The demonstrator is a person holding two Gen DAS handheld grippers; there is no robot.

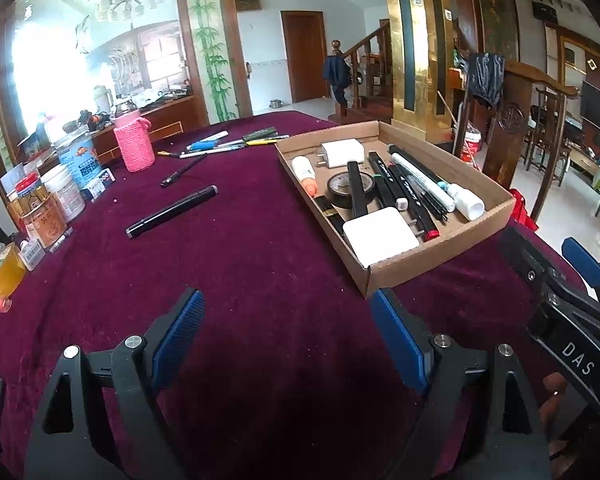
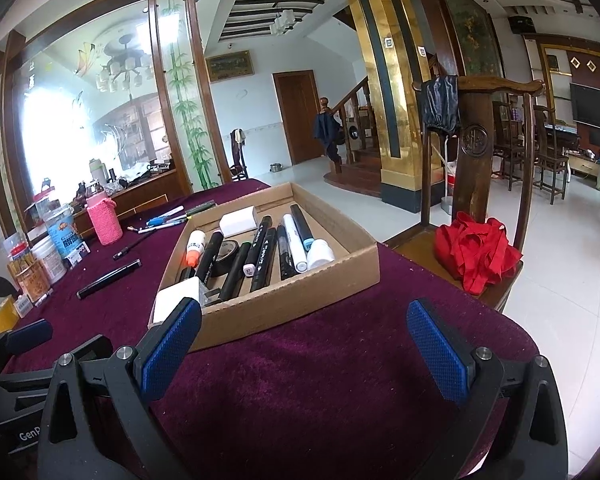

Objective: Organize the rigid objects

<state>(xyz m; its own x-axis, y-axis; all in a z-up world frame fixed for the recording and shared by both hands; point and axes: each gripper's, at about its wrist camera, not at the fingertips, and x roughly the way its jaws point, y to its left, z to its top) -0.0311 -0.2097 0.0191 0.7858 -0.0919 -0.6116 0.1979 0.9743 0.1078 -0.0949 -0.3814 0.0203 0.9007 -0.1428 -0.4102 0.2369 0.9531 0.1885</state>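
Observation:
A shallow cardboard tray (image 1: 496, 218) (image 2: 364, 268) sits on the maroon tablecloth, holding several markers, two white chargers, a roll of black tape and small white bottles. A black marker (image 1: 171, 211) (image 2: 109, 273) lies loose on the cloth left of the tray, with a thinner black pen (image 1: 183, 171) (image 2: 135, 244) beyond it. More pens (image 1: 236, 142) (image 2: 172, 216) lie at the far edge. My left gripper (image 1: 288, 340) hovers open over bare cloth near the tray's front corner. My right gripper (image 2: 304, 348) is open just in front of the tray, nothing between its fingers.
A pink knitted bottle cover (image 1: 134, 144) (image 2: 105, 220), jars and small boxes (image 1: 56, 196) (image 2: 48, 256) crowd the table's left edge. A wooden chair (image 2: 480, 184) with red cloth (image 2: 476, 252) stands right of the table. The right gripper's body (image 1: 568, 300) shows at the right in the left wrist view.

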